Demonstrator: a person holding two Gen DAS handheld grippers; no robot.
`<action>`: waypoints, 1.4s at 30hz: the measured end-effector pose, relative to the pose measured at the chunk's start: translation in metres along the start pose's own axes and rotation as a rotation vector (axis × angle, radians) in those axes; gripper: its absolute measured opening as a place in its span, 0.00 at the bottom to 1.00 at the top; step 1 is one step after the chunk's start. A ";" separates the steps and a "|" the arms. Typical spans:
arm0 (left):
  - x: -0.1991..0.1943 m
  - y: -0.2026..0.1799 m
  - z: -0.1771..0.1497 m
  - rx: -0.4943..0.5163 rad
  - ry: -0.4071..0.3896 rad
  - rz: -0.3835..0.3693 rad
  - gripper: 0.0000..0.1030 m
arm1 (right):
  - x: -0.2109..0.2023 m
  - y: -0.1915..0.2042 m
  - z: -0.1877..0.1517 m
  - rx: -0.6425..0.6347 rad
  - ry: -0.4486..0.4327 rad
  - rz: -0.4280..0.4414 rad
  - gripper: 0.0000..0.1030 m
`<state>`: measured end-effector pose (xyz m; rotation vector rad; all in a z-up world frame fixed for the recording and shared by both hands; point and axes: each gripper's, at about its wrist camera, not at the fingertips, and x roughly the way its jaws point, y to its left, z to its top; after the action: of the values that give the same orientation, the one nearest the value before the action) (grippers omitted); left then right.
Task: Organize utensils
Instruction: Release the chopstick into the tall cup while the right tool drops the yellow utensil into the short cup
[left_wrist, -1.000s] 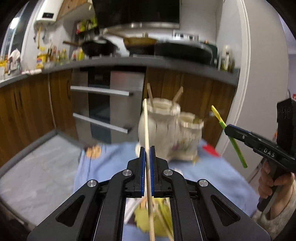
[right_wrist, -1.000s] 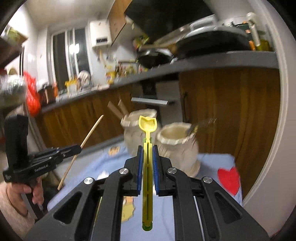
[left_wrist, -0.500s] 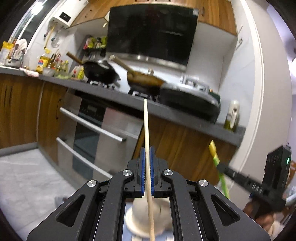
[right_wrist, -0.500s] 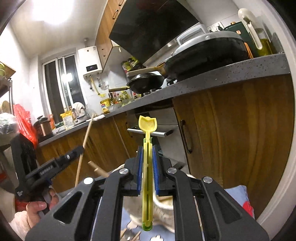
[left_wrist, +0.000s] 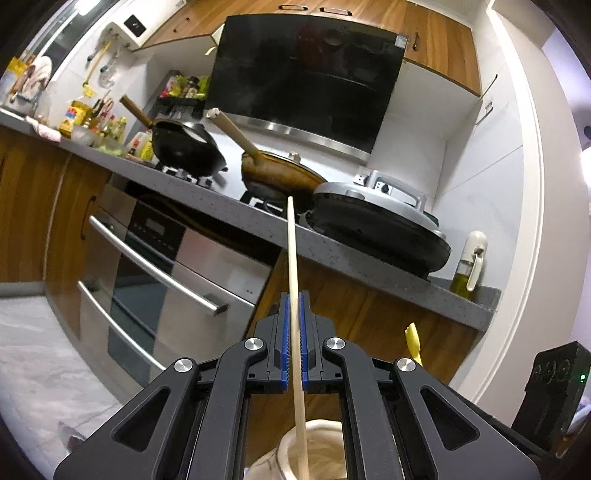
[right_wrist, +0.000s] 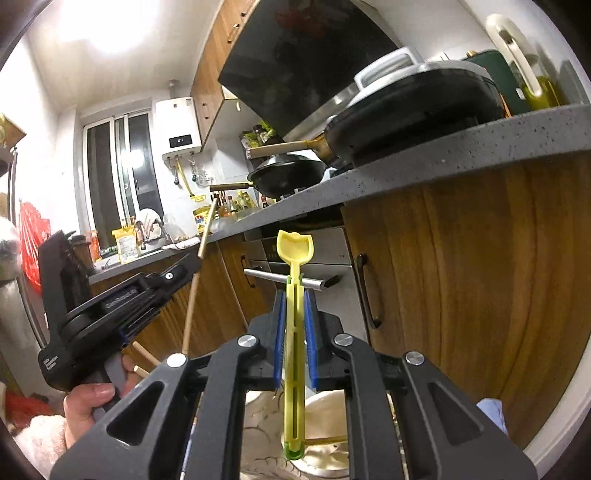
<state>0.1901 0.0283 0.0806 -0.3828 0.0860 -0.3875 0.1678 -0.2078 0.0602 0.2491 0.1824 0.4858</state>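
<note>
Upright, both grippers clamp tight: left (left_wrist: 294, 339) on slim wooden chopstick (left_wrist: 293, 280), right (right_wrist: 295, 332) on slotted yellow plastic spoon (right_wrist: 294, 295).

Your left gripper (left_wrist: 294, 332) stands directly above the left holder (left_wrist: 314, 450), with the chopstick (left_wrist: 295, 295) upright between its pads and its lower end inside the holder's mouth. Your right gripper (right_wrist: 295, 332) sits to its right, above the right holder (right_wrist: 328, 443), the spoon (right_wrist: 294, 332) upright with its bowl on top. Behind both runs the counter (left_wrist: 229, 206), carrying pans (left_wrist: 188, 147) and a griddle (left_wrist: 380, 221); the oven (left_wrist: 159, 273) sits beneath it.
</note>
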 end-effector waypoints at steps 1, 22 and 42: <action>0.001 0.001 -0.002 -0.002 0.000 -0.002 0.05 | 0.000 0.002 -0.001 -0.011 -0.008 0.005 0.10; -0.018 0.003 -0.006 0.018 0.065 -0.068 0.05 | -0.019 0.003 0.001 0.004 -0.061 0.067 0.10; -0.067 0.040 -0.019 -0.078 0.096 -0.038 0.10 | 0.017 0.018 -0.030 -0.198 -0.019 -0.160 0.10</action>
<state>0.1392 0.0822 0.0488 -0.4435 0.1882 -0.4410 0.1674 -0.1784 0.0348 0.0448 0.1332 0.3399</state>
